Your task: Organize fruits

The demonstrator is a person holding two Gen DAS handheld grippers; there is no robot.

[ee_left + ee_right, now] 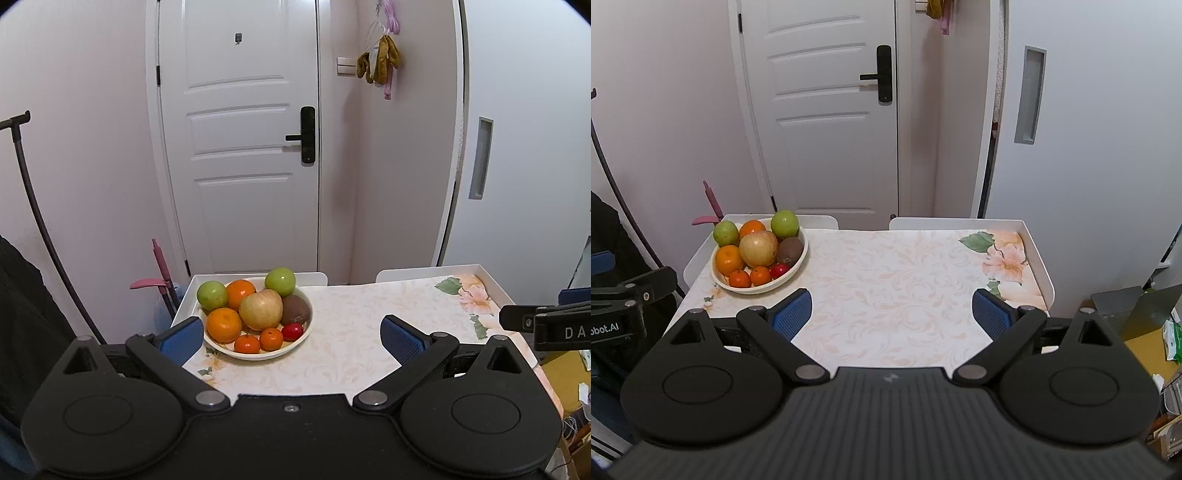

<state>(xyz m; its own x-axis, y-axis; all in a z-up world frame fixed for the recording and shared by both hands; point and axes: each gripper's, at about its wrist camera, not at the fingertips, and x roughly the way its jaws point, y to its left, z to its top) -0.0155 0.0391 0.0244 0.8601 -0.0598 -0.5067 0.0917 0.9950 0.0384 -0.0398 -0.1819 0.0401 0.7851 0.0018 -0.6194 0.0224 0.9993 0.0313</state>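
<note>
A cream bowl (269,355) (753,290) sits at the table's far left, piled with fruit: two green apples (211,294), a yellow-red apple (260,309) (758,248), two large oranges (224,325), two small tangerines (271,339), a brown kiwi (295,309) and a small red fruit (292,331). My left gripper (291,338) is open and empty, hovering just in front of the bowl. My right gripper (892,314) is open and empty over the table's middle, right of the bowl.
The table (897,280) has a floral cloth and a raised white rim. Two white chair backs (923,223) stand behind it, before a white door (827,110). A dark stand (33,206) and a pink tool (160,266) are at left; clutter lies at right.
</note>
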